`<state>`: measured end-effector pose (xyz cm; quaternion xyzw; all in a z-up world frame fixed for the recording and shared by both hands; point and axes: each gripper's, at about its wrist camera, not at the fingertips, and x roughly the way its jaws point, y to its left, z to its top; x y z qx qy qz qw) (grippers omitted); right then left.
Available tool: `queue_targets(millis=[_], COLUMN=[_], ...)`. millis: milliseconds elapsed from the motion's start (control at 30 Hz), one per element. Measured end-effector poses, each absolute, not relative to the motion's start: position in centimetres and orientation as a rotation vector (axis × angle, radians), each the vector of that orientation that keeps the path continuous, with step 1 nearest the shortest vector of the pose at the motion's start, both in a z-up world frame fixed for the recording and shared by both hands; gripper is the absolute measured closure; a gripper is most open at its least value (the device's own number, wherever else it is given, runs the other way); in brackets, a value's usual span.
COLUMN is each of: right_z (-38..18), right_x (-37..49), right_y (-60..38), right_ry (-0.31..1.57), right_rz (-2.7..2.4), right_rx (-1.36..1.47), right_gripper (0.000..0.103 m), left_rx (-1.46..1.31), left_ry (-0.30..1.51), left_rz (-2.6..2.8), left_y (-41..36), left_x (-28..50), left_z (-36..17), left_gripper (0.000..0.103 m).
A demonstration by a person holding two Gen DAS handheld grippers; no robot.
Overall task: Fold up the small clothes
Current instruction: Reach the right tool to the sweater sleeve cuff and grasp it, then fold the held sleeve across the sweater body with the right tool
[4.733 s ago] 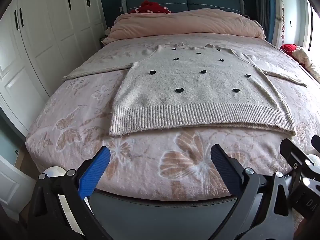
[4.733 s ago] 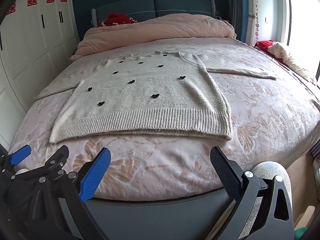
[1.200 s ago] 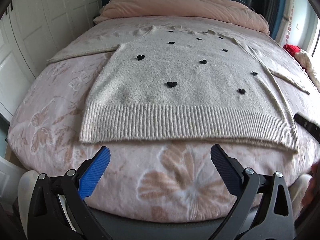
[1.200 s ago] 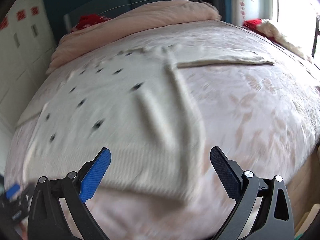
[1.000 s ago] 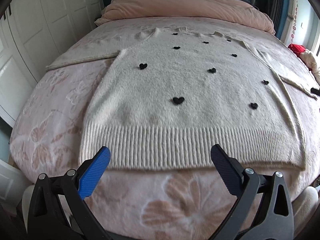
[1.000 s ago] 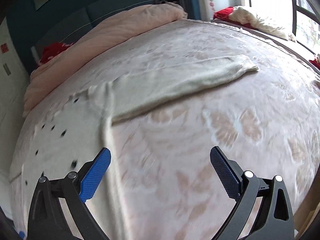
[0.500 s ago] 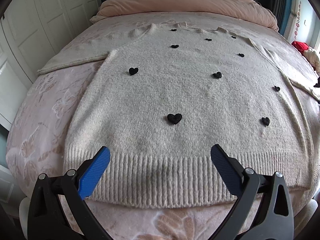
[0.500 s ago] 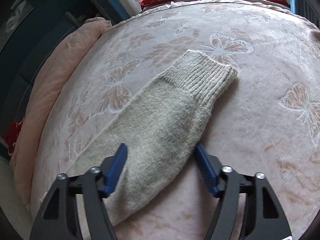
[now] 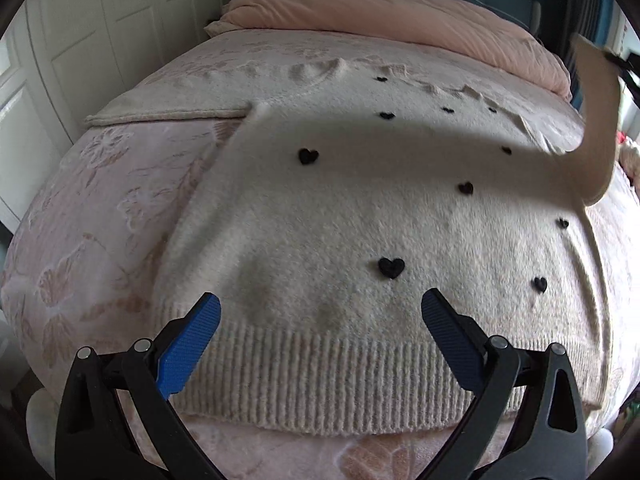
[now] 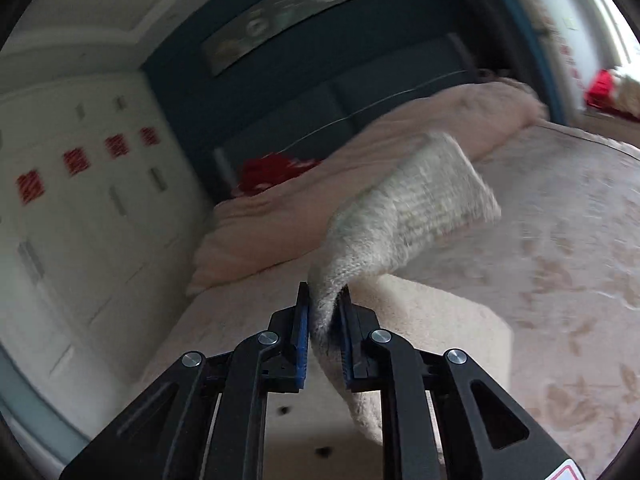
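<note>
A cream knit sweater (image 9: pixel 340 216) with small black hearts lies flat on the bed, ribbed hem toward me. My left gripper (image 9: pixel 320 328) is open and empty, hovering just above the hem. My right gripper (image 10: pixel 324 320) is shut on the sweater's right sleeve (image 10: pixel 404 216), holding it lifted off the bed with the ribbed cuff sticking up. In the left wrist view the raised sleeve (image 9: pixel 596 128) hangs in the air at the right, casting a shadow across the sweater's chest. The left sleeve (image 9: pixel 168 108) lies flat toward the left.
The bed has a pink floral cover (image 9: pixel 92 216) and a rolled pink duvet (image 9: pixel 380 12) at the head. White wardrobe doors (image 9: pixel 80 40) stand at the left. A red item (image 10: pixel 276 172) rests near the dark headboard.
My right gripper has shut on the right sleeve and lifted it up off the bed. My left gripper has moved closer over the hem and stays open.
</note>
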<state>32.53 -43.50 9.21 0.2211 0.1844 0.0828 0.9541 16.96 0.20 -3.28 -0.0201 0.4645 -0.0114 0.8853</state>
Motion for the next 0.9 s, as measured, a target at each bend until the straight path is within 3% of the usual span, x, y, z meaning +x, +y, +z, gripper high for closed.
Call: queue_targets(millis=[67,133,233,433,667,700,800,833,867,900], right_z=[8.5,6.0,1.6,-5.0,-9.5,-10.1,-11.4,-11.5,-11.0,-10.4], right_x=[34.6,36.0,35.7,29.3,27.6,28.3,30.0,30.6,31.0,31.1], right_y=[-36.1,-30.1,-26.5,-32.8,-41.4,-42.1,-44.1,-44.4,-44.8,-45.3], right_ry=[0.447,0.544,0.648,0.762,0.795,0.791,0.748,0.717,0.681,0.641], right_rz=[0.314,0.406,0.406,0.189,0.040,0.047,0.057,0.061,0.054,0.050], right_rx=[0.381,0.349,0.347,0.523,0.771,0.820,0.952,0.982,0.989,0.992], right_gripper=[0.082,0.069,0.066,0.057,0.054,0.054,0.058,0.066,0.096,0.095], left_rx=[-0.066,-0.089,-0.133,-0.294,-0.508,-0.522,-0.495,-0.494,-0.513,-0.524], left_ry=[0.950,0.937,0.924,0.914,1.038,1.047,1.051,1.040,1.027,1.017], left_rz=[-0.019,-0.021,-0.045,-0.149,-0.122,-0.103,-0.055,-0.054,-0.087,-0.111], left_y=[1.1,1.9,3.2,4.4,2.3,2.1,1.5,1.4,1.4,1.4], left_x=[17.2,17.7,19.6,28.5,40.2,41.0,42.7,43.2,43.6,44.1], left_z=[-2.6,-1.9,-0.8,-0.1,-5.7,-6.5,-7.5,-7.2,-6.8,-6.4], left_gripper=[0.005,0.005,0.005,0.005,0.008,0.013,0.048,0.067,0.086,0.088])
